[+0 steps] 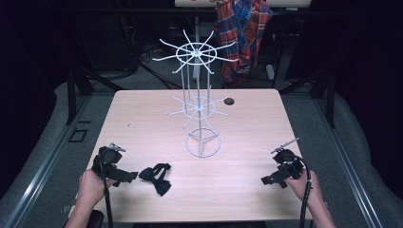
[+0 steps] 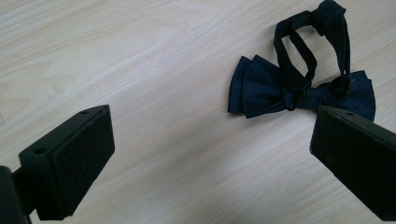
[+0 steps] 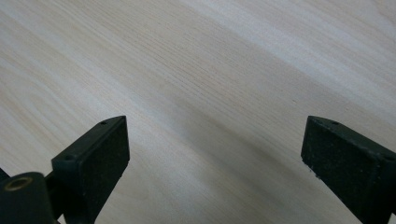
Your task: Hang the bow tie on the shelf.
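A dark navy bow tie (image 1: pixel 157 177) with its neck strap looped lies flat on the light wooden table (image 1: pixel 142 123), near the front left. My left gripper (image 1: pixel 127 175) sits just left of it, open, with nothing between the jaws. In the left gripper view the bow tie (image 2: pixel 280 86) lies ahead and to the right, partly behind the right jaw. A white wire display stand (image 1: pixel 201 99) with two tiers of radiating hooks rises from a ring base at the table's middle. My right gripper (image 1: pixel 272 179) rests open near the front right, over bare wood (image 3: pixel 210 93).
A round cable hole (image 1: pixel 229 101) sits in the tabletop behind the stand. A plaid shirt (image 1: pixel 242 33) hangs beyond the table's far edge. Grey floor and metal rails run along both sides of the table.
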